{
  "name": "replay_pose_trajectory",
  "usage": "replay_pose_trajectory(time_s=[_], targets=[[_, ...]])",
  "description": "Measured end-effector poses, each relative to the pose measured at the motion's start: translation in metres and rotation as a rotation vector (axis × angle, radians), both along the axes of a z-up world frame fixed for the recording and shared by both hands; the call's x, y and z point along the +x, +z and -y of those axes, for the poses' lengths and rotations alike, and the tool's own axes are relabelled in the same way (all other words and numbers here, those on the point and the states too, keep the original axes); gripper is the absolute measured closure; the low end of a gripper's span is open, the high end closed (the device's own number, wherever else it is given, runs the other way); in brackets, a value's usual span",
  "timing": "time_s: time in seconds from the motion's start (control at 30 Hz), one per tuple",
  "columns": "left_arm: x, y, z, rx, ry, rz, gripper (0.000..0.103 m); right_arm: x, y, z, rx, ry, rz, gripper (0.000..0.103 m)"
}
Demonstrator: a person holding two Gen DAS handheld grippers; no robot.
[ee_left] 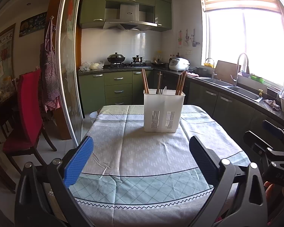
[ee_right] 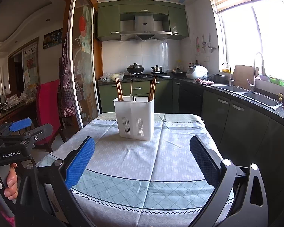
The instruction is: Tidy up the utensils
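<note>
On the tablecloth point(ee_left: 142, 151): white caddy point(ee_left: 163, 110), upright.

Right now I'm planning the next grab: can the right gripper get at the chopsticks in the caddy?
Probably yes. The right gripper is open and empty, only bare tablecloth lies before the caddy, and the chopsticks stick up above its rim.
</note>
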State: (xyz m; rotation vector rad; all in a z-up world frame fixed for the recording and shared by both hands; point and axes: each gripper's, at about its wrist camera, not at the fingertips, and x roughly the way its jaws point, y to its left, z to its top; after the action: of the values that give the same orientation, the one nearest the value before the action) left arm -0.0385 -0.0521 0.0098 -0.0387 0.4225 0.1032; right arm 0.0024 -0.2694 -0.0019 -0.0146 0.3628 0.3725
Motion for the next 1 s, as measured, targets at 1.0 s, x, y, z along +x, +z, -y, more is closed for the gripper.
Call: replay_pose_trajectory(time_s=[1.0], targets=[[0.0038,0.0000,0.0017,0.011,0.006,-0.014,0.007,0.0021,-0.0037,-0.0039,-0.015,-0.002,-0.012,0.005]])
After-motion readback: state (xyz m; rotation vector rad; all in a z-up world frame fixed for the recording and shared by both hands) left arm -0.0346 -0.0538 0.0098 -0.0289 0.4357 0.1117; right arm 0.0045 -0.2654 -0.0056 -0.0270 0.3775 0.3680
